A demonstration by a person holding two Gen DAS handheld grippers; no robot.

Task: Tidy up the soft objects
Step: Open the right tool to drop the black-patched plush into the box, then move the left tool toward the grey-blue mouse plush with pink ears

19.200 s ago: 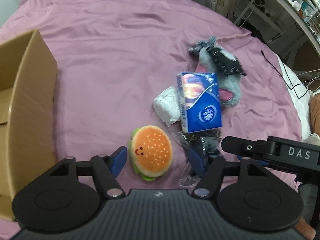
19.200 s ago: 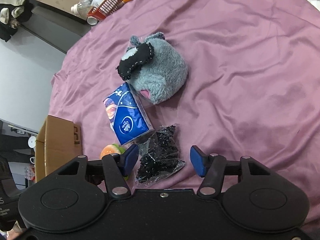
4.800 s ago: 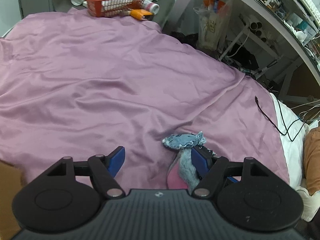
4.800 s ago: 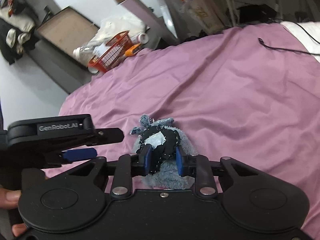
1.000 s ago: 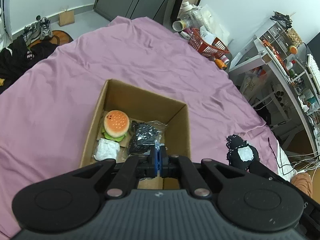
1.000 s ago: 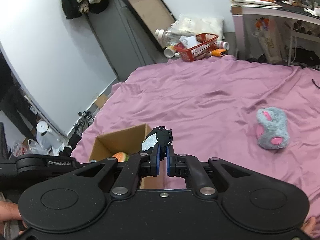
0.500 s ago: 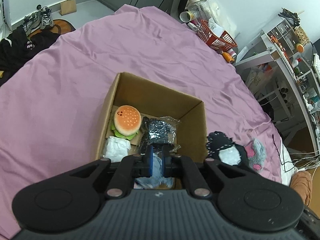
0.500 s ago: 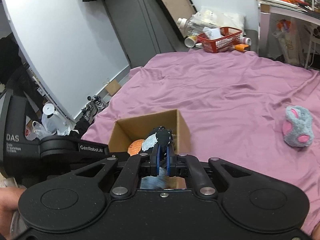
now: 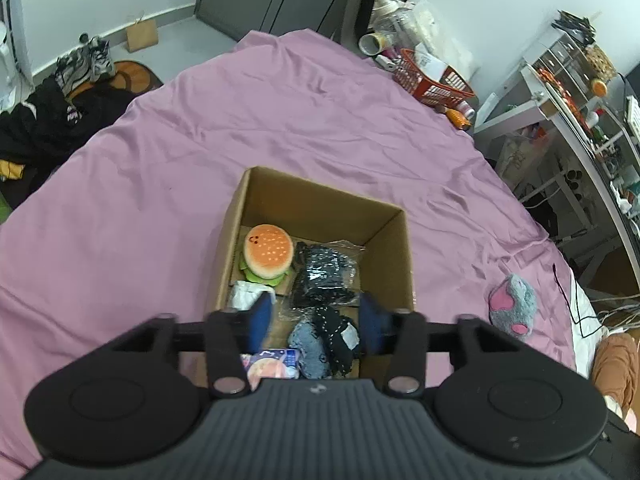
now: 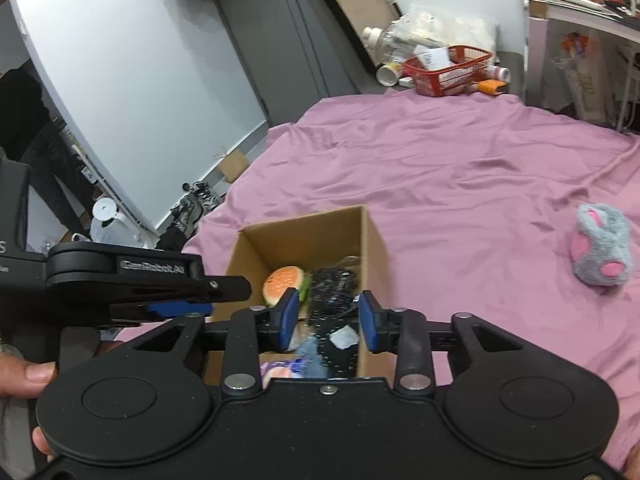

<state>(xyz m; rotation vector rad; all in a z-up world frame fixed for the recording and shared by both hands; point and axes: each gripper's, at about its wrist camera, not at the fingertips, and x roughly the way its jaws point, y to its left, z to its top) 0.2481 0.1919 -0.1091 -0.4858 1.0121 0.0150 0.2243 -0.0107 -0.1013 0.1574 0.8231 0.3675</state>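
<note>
Wrinkled mauve satin bedsheet (image 9: 328,120) fills mid-frame. Plain brown cardboard box (image 9: 402,256) sits centre w/ 5 soft items inside: burger plush w/ orange bun (image 9: 267,251), crinkly clear bag of black bits (image 9: 325,276), white wad (image 9: 245,295), blue tissue pack (image 9: 272,364), and a limp black-and-grey stitched cloth (image 9: 326,342) at the bottom. I judge most is done; 1 fuzzy grey-pink plush (image 9: 513,309) is left at right edge. My left gripper (image 9: 316,320) and right gripper (image 10: 327,316): both wide, holding nothing, over box.
</note>
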